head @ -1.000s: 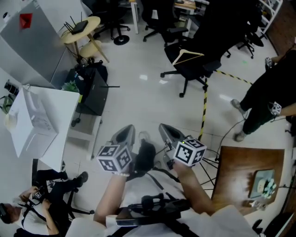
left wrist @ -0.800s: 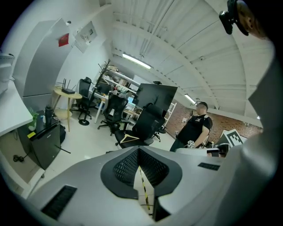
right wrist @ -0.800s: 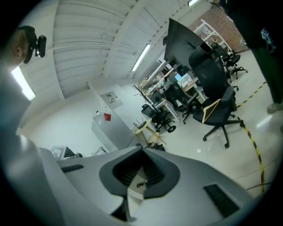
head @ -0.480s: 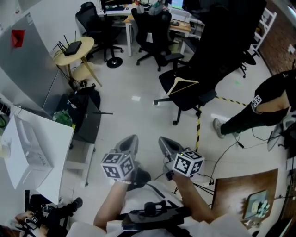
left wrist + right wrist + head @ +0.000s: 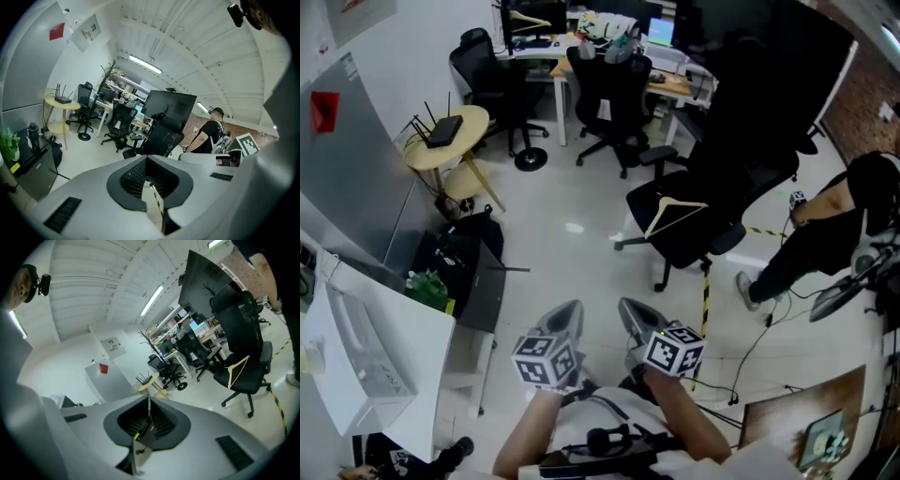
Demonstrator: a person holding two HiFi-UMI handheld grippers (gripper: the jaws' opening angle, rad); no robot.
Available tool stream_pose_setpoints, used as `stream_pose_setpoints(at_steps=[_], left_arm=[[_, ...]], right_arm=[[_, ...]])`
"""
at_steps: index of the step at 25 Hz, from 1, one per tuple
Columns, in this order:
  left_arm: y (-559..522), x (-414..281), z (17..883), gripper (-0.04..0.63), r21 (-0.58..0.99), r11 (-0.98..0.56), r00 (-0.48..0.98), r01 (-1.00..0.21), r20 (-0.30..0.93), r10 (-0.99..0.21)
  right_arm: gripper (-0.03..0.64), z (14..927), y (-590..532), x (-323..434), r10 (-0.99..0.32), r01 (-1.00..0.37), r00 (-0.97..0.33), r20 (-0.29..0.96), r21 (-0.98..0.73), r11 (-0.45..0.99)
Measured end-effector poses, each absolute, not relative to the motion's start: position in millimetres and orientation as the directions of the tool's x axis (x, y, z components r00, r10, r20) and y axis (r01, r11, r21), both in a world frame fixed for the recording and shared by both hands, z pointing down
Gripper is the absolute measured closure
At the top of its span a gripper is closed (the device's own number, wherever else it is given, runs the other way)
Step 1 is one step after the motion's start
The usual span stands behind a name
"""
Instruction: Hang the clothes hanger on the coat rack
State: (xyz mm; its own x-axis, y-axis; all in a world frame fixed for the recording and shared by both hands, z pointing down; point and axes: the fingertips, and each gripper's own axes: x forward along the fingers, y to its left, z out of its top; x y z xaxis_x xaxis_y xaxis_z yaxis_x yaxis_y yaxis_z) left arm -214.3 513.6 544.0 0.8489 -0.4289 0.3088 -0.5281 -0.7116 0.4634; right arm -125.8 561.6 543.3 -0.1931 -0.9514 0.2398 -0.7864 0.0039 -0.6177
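On a black chair (image 5: 703,246) across the office, the clothes hanger (image 5: 675,217) lies well apart from both grippers | left gripper (image 5: 569,317) barely parted, empty; right gripper (image 5: 630,317) opening, empty | coat rack (image 5: 109,71) by the far desks (image 5: 670,84) | likely best: spread jaws, take the hanger's neck squarely.

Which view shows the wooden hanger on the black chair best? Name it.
Head view: the whole hanger lies on the chair. Right gripper view shows the hanger skewed. Left gripper view shows only the chair.
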Motion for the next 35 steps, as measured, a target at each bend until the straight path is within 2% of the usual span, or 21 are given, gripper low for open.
stream_pose_setpoints(at_steps=[5,8,13,23,25,30,35], left_arm=[[483.1,-203.1,554.6,0.607,0.48,-0.712,0.858,-0.513,0.317,-0.404],[469.6,-185.8,561.0,0.607,0.488,-0.716,0.865,-0.499,0.323,-0.382],[433.9,-150.2,565.7,0.607,0.457,-0.749,0.873,-0.48,0.336,-0.354],[307.8,-62.8,558.4,0.607,0.431,-0.741,0.853,-0.515,0.345,-0.391],[287.4,-44.5,560.4,0.607,0.436,-0.735,0.85,-0.52,0.347,-0.396],[251.2,25.7,569.7,0.607,0.443,-0.744,0.859,-0.499,0.363,-0.361],[221.7,82.9,580.1,0.607,0.436,-0.757,0.856,-0.487,0.41,-0.315]], right_arm=[[0.58,559.7,543.4,-91.1,-0.953,-0.804,-0.051,0.3,-0.579,-0.14],[0.514,571.1,532.0,-62.7,-0.946,-0.782,-0.001,0.324,-0.59,-0.201],[0.476,583.9,499.8,-22.5,-0.939,-0.756,0.048,0.34,-0.602,-0.256],[0.466,593.4,377.3,74.1,-0.929,-0.746,0.044,0.367,-0.606,-0.275],[0.448,602.2,357.8,93.1,-0.921,-0.744,0.037,0.387,-0.605,-0.284],[0.443,619.5,323.6,156.0,-0.901,-0.726,0.052,0.43,-0.604,-0.329],[0.408,650.5,291.3,203.4,-0.874,-0.725,0.047,0.483,-0.586,-0.363]])
